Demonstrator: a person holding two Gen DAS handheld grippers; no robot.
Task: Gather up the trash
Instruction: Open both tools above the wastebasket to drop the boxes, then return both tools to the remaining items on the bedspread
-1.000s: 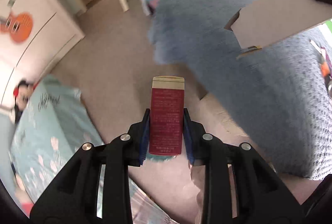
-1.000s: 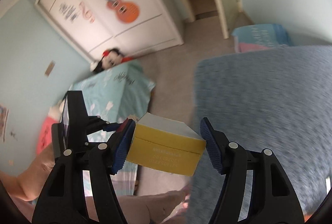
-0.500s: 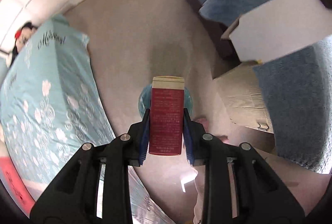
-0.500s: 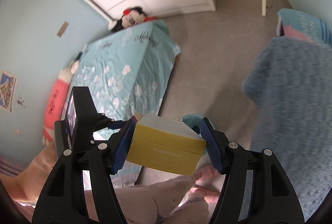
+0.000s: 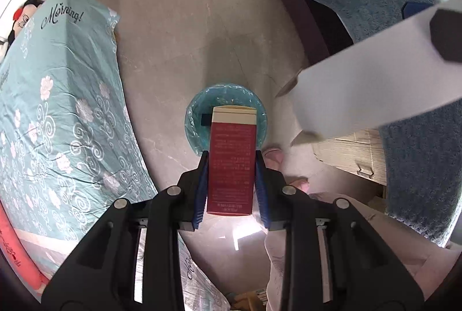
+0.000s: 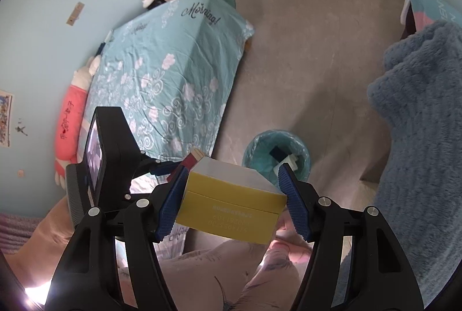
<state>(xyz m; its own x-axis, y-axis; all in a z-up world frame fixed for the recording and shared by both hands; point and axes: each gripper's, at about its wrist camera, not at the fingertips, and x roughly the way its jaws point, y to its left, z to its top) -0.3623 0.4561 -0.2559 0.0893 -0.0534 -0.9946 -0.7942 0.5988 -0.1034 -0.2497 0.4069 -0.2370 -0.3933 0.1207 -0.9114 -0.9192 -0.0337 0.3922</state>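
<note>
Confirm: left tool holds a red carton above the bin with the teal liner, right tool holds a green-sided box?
Not quite: the box in the right tool is yellow-sided with a white top, per the right wrist view. The rest is right.

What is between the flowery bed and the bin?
Only bare grey floor lies between the bed and the bin. The right wrist view shows that gap best.

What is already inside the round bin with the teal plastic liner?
In the teal-lined round bin, the right wrist view shows a dark flat piece and a white piece against the liner. The right gripper's blue pad covers the near side; the bottom is hidden.
</note>
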